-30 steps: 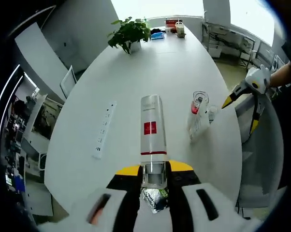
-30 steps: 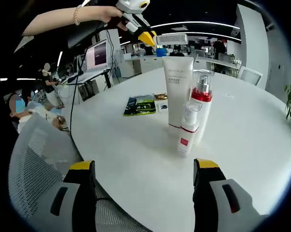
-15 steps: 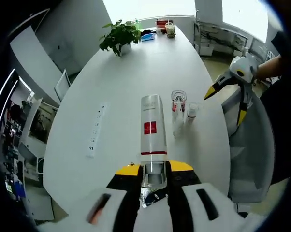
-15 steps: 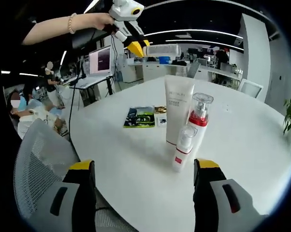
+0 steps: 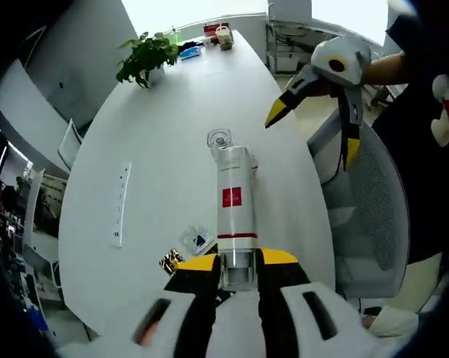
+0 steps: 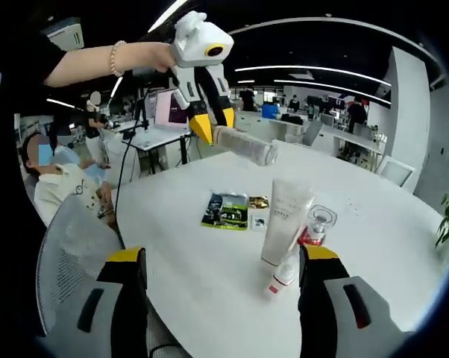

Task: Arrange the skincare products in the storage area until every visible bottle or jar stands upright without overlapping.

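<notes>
Since a second ago both cameras have risen and pulled back from the white table [image 6: 209, 261], so the standing products look smaller and lower in the right gripper view, and the clear bottle with the red label [image 5: 233, 198], which pointed level then, now tips downward in the right gripper view. The left gripper [image 5: 238, 262] is clamped on that bottle's capped end, its yellow-tipped jaws pressed against either side, and it holds the bottle in the air above the table near the table's near edge; in the right gripper view the same left gripper [image 6: 214, 127] hangs high with the bottle [image 6: 245, 145] slanting down from it. The right gripper [image 6: 224, 261] stands with its jaws spread wide and nothing between them; in the left gripper view it [image 5: 308, 115] hovers beyond the table's edge, over a grey mesh chair [image 5: 366, 209]. On the table three products stand upright close together: a white tube [image 6: 285, 221], a clear pump bottle with a red collar [image 6: 315, 226] just beside it, and a small white bottle with a red label [image 6: 282, 277] in front. A green leaflet [image 6: 226, 209] and small sachets [image 6: 259, 203] lie flat next to them. A power strip [image 5: 120, 205] lies further along, and a potted plant [image 5: 145, 54] stands toward the far end.
</notes>
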`<state>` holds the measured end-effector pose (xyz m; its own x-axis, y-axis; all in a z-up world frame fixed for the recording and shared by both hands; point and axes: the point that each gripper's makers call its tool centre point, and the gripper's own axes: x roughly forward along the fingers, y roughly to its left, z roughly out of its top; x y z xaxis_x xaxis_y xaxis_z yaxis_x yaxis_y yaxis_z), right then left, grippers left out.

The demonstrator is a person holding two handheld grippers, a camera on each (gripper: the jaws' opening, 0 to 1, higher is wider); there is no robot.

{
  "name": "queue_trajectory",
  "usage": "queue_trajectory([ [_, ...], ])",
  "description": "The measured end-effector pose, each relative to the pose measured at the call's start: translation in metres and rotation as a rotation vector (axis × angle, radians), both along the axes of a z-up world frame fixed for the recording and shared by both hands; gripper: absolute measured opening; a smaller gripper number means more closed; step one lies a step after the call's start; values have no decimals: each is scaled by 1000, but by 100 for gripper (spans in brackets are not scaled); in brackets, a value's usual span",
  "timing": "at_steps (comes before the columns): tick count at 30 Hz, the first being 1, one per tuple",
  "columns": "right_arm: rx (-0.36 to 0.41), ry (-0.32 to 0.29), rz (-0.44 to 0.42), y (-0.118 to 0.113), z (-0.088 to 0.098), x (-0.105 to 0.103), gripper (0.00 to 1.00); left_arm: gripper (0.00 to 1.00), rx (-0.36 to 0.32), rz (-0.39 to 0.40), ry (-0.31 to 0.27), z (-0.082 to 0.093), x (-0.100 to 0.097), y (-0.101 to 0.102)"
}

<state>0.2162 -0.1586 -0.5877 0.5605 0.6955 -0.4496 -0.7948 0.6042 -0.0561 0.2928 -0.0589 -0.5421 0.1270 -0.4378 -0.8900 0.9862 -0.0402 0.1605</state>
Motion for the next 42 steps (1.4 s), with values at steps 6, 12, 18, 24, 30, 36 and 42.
queue_trajectory([
  [6,-22,-29,79,16,13,7,82,25,-5,-24,10,1,-6,5],
  [12,-36,-41,178,34,23,11,75,25,14,-61,18,-8,-25,15],
  [18,-65,-7,293,59,25,5,61,25,57,-105,29,-22,-46,22],
  [24,-89,31,386,82,24,-5,51,25,95,-133,38,-35,-60,23],
  [30,-137,110,455,99,7,-18,44,25,96,-162,54,-43,-78,16],
  [36,-171,146,488,104,-3,-27,26,25,103,-177,54,-43,-85,14],
  [42,-194,135,476,101,-8,-28,23,25,87,-187,56,-41,-86,13],
])
